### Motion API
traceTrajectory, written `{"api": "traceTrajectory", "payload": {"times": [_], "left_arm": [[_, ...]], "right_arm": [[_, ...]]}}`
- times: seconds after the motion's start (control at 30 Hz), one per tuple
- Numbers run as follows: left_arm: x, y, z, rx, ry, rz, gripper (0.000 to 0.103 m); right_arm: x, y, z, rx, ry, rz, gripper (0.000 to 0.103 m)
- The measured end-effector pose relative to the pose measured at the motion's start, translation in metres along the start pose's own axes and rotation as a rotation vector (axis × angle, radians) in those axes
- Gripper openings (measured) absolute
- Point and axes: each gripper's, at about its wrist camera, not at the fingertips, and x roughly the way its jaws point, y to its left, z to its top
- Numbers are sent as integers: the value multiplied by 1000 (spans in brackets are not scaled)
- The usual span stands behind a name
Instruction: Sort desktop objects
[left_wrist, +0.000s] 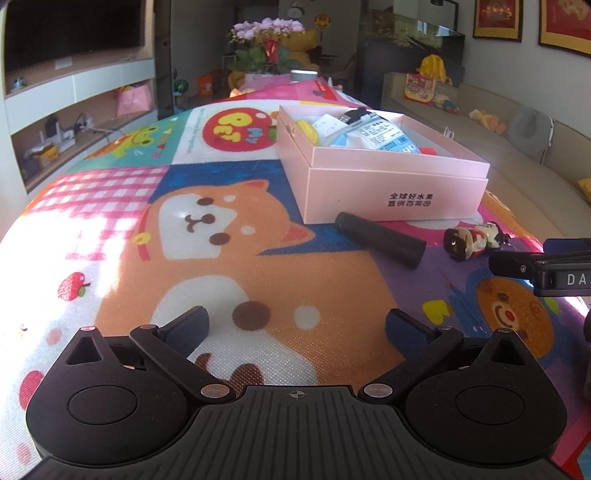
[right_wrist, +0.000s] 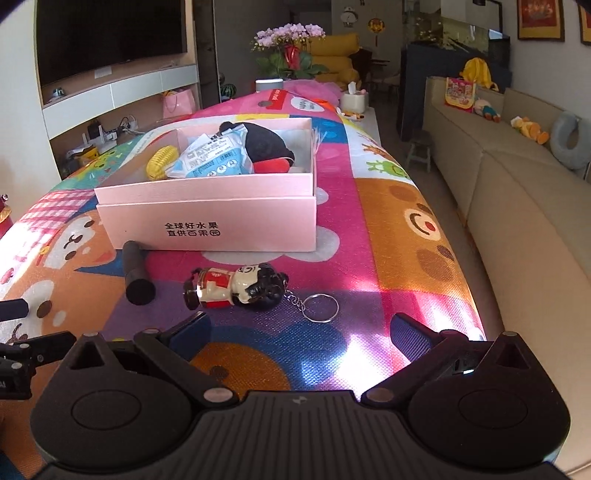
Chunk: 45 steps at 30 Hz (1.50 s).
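Two items lie ahead-right of the left gripper (left_wrist: 295, 328), jaws wide and empty: a black cylinder (left_wrist: 380, 240) and a figurine keychain (left_wrist: 474, 240), before the pink box (left_wrist: 391, 192).

From the right wrist, the right gripper (right_wrist: 301, 336), spread wide and empty, has the keychain just ahead.

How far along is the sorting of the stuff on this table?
Mostly done: the pink box already holds a blue-white packet, a yellow corn toy and a black pouch. Nothing is in hand; the left hand-held gripper and right hand-held gripper are open and empty. Left: the black cylinder and figurine keychain on the mat.
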Motion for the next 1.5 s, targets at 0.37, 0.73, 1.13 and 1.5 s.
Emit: {"api": "traceTrajectory", "payload": {"times": [0.37, 0.73, 1.13, 1.5], "left_arm": [[18, 0, 12, 37, 10, -14, 103], [-11, 1, -10, -10, -28, -12, 103], [-23, -21, -23, 39, -5, 8, 103], [-17, -16, -12, 54, 14, -64, 103]], "right_arm": [[11, 19, 10, -65, -27, 80, 103], [2, 12, 4, -14, -43, 20, 103], [-14, 10, -8, -28, -84, -20, 103], [5, 8, 5, 4, -21, -30, 103]]}}
